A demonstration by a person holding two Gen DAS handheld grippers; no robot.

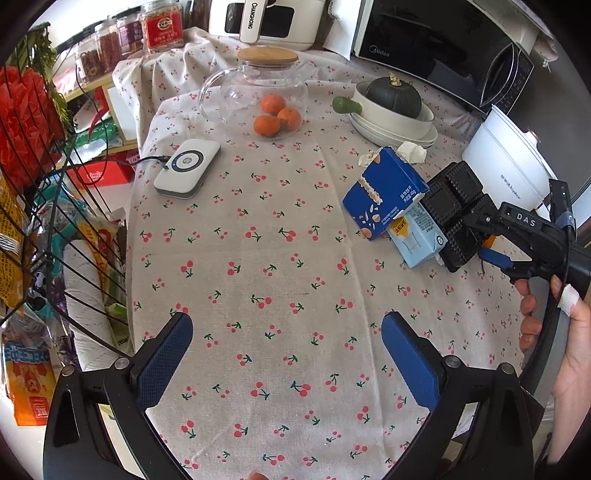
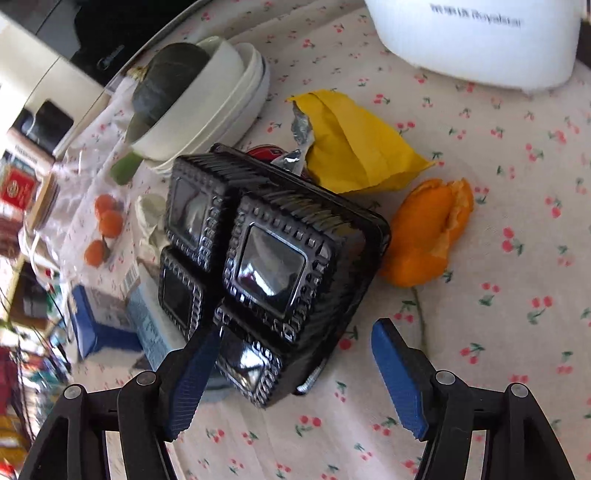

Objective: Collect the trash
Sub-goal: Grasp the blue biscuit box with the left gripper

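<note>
A bench draped in a pale cloth printed with red cherries carries the trash at its right side: a dark blue carton lies tilted against a light blue carton, both printed with small writing too fine to read, and a black plastic tray with four square wells leans on edge just beside them. Near the tray lie a crumpled yellow wrapper, an orange peel and, farther back, a crumpled tissue. The right gripper, marked "DAS" on its body, has its jaws spread around the tray's near corner, the left pad touching it and the right one apart. The left gripper hovers over bare cloth with jaws released and empty. At the far side stand a black "Midea" microwave, a white "CHANGHONG" appliance, a white "Royalstar" pot, red-labelled jars, a glass jug in front of three tangerines, and a dark squash in stacked white bowls. A white charging pad sits at the left, beside a wire rack of packaged goods.
</note>
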